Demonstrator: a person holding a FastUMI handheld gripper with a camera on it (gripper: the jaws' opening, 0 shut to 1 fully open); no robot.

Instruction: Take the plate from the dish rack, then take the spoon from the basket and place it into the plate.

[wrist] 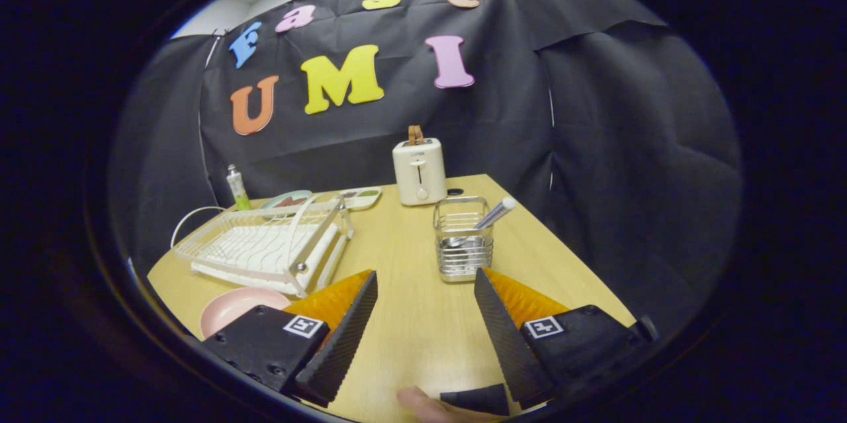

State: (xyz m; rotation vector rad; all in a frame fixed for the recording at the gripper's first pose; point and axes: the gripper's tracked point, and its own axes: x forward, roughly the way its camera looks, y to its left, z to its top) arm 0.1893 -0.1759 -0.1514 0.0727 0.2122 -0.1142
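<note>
A pink plate (233,308) lies on the wooden table (410,317), in front of the white dish rack (265,247) and partly hidden behind my left finger. Just ahead of the right finger stands a wire basket (462,244), with a spoon (493,214) leaning in it, handle up to the right. My gripper (425,281) is open above the table, with nothing but bare tabletop between its fingers.
A white toaster (419,171) stands behind the basket at the table's far edge. A flat tray (360,196) and a small tube (237,188) sit behind the rack. A fingertip (423,405) shows at the near edge, between the fingers.
</note>
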